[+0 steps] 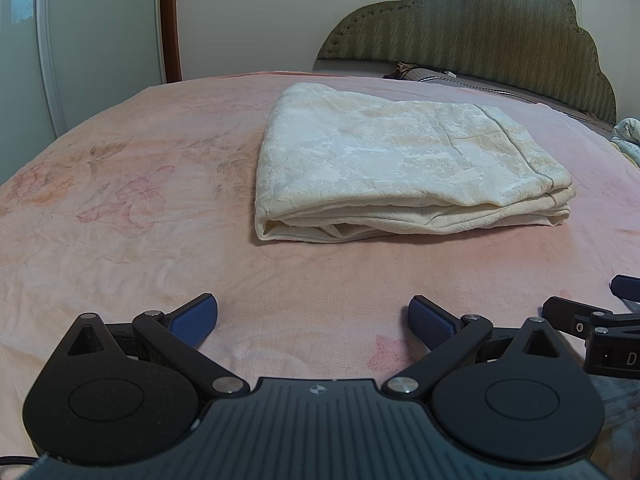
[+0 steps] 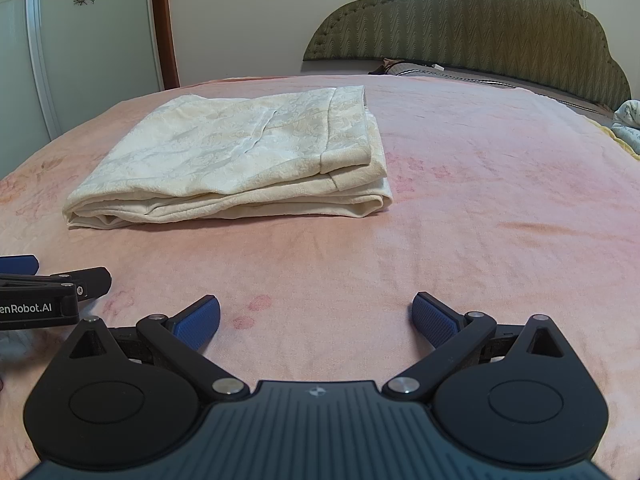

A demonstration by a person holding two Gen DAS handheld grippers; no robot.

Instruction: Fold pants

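Cream patterned pants (image 1: pixel 400 160) lie folded into a thick rectangle on the pink bedspread (image 1: pixel 140 220), ahead and slightly right in the left wrist view. In the right wrist view the same pants (image 2: pixel 240 160) lie ahead to the left. My left gripper (image 1: pixel 313 320) stands open low over the bedspread, well short of the pants, with nothing between its blue pads (image 1: pixel 196 318). My right gripper (image 2: pixel 316 320) is open too and empty, also short of the pants. Each gripper shows at the edge of the other's view: the right one (image 1: pixel 600 320), the left one (image 2: pixel 48 284).
A green padded headboard (image 1: pixel 480 32) rises behind the bed, with a pillow (image 1: pixel 432 74) at its foot. A bundle of patterned cloth (image 2: pixel 628 120) lies at the far right edge. A white wardrobe door (image 2: pixel 80 48) and a wooden door frame (image 2: pixel 162 24) stand at the left.
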